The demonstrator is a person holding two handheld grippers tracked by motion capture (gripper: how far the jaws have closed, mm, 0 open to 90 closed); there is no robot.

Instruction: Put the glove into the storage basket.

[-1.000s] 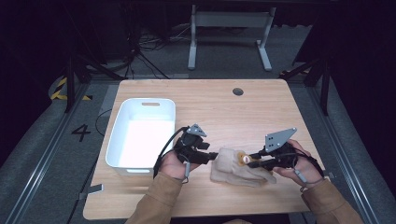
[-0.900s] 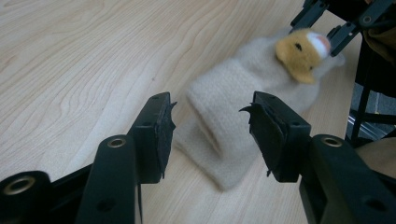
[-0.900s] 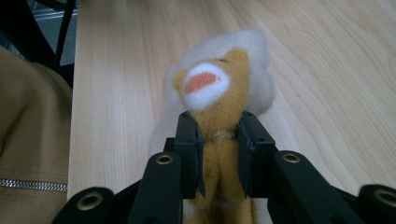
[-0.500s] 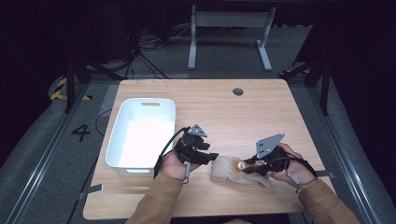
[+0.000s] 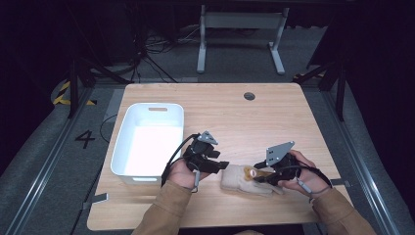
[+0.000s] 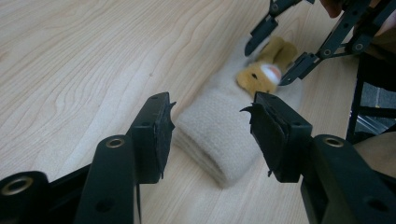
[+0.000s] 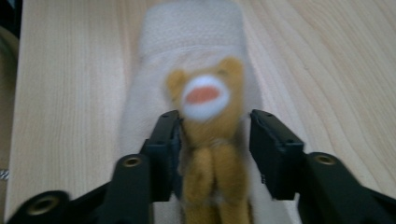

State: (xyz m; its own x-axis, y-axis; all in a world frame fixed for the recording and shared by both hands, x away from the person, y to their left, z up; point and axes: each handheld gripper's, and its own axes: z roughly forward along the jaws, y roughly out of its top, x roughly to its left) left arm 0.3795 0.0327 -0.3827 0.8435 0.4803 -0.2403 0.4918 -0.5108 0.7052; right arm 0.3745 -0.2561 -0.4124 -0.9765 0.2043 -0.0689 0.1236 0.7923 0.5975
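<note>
Wooden bench (image 5: 215,105): plush monkey (image 7: 210,154) lying on folded beige cloth (image 6: 219,135). Right gripper (image 7: 212,140) just opened, straddling monkey unpressed; left gripper (image 6: 210,128) part-open, empty. Risk: toy rolls off cloth.

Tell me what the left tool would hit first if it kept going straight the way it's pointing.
Most likely the folded beige cloth, whose near end lies just ahead between the left tool's open jaws. The yellow plush toy lies farther along.

White bin (image 5: 149,142) blocks the table's (image 5: 244,117) left; far half lies open
</note>
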